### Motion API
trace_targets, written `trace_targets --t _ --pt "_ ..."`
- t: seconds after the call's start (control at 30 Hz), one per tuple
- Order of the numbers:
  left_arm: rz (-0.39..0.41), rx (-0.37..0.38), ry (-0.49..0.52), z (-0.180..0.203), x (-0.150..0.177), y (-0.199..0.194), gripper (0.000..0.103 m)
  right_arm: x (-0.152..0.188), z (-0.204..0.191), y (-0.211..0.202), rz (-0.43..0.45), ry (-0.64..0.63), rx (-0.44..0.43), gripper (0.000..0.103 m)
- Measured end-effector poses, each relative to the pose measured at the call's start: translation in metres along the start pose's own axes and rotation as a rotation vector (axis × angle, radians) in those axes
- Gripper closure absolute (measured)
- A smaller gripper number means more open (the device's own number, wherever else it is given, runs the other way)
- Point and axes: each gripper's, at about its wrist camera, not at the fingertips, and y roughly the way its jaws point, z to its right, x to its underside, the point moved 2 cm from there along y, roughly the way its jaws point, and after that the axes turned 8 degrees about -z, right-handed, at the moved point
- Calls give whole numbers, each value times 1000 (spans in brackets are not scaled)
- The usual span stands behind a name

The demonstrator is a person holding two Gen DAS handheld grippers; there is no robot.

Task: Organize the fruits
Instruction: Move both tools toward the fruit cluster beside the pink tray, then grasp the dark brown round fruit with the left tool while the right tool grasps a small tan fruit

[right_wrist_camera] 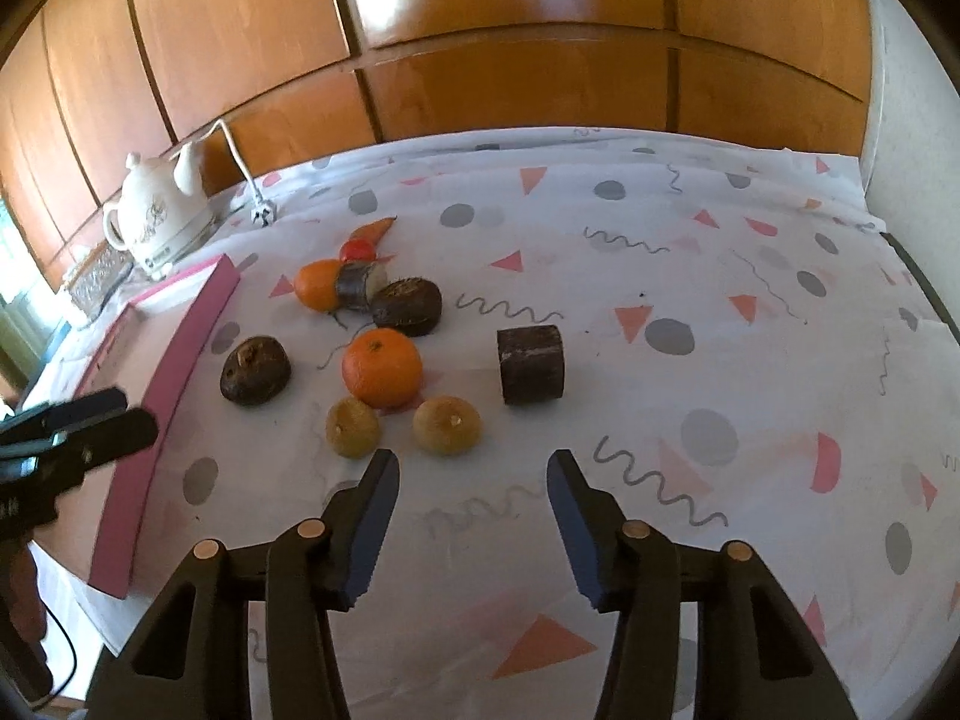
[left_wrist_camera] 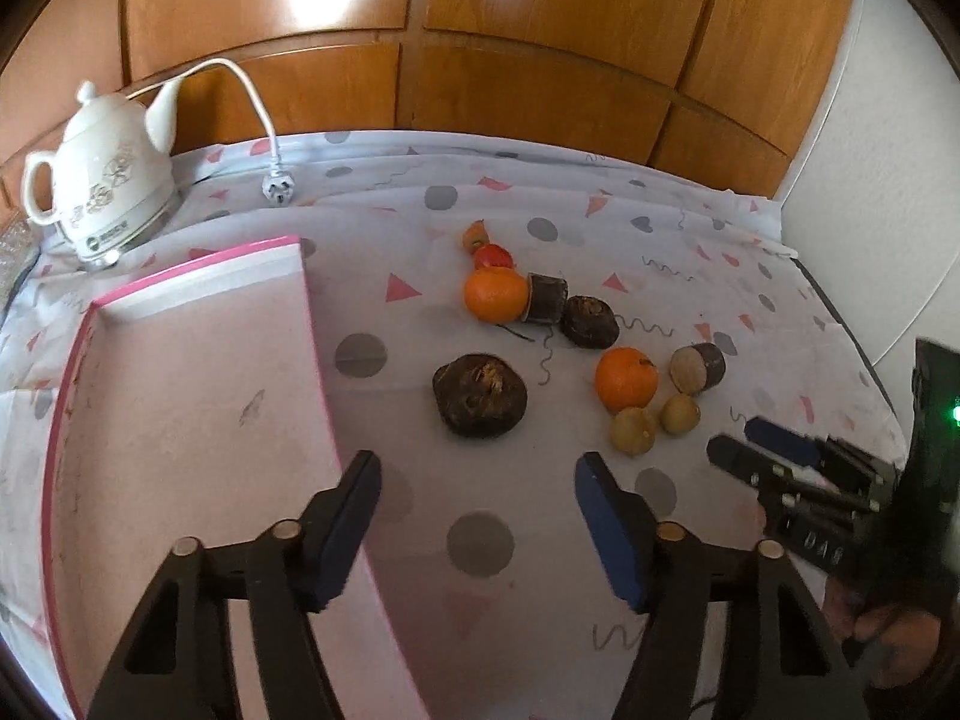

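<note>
A: Fruits, all loose on the counter (right_wrist_camera: 750, 276), which is covered by a patterned cloth. None in the pink tray (left_wrist_camera: 180, 396) at the left.

B: Count them.

A: Near cluster: one orange (right_wrist_camera: 382, 367), two small yellow-brown fruits just in front of it (right_wrist_camera: 352, 426) (right_wrist_camera: 447, 425), the right one nearest the right gripper (right_wrist_camera: 474, 483). A dark round fruit (right_wrist_camera: 255, 370) sits left of the orange, close to the tray wall. A dark cut cylinder (right_wrist_camera: 531, 365) stands apart to the right.

B: And the far group?

A: Second orange (right_wrist_camera: 318, 283) touching a dark cut piece (right_wrist_camera: 360, 285), another dark round fruit (right_wrist_camera: 408, 306) against that. Behind them a small red fruit (right_wrist_camera: 358, 250) and an orange pointed piece (right_wrist_camera: 375, 230); can't tell what the latter is.

B: Grippers?

A: Right gripper: jaws spread wide, nothing between them, hovering over bare cloth just short of the yellow-brown pair. Left gripper (left_wrist_camera: 477, 474): jaws also wide apart and holding nothing, its left finger over the tray's edge, the dark round fruit (left_wrist_camera: 480, 395) straight ahead.

B: Anything else on the counter?

A: White ceramic kettle (left_wrist_camera: 102, 180) at the back left corner, its white cord and plug (left_wrist_camera: 277, 187) lying on the cloth. Wooden panelling (left_wrist_camera: 540, 30) behind.
</note>
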Motion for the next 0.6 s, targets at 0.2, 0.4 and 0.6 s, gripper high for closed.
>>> trace_targets --t 0.2,0.4,0.6 --pt "-35 -53 48 11 -23 28 40 4 6 7 -22 20 -20 62" --pt "-90 -95 28 7 -34 58 40 -1 3 11 -20 13 -53 64" --pt "-107 -83 9 6 -36 70 54 -10 -2 23 -23 8 -57 64"
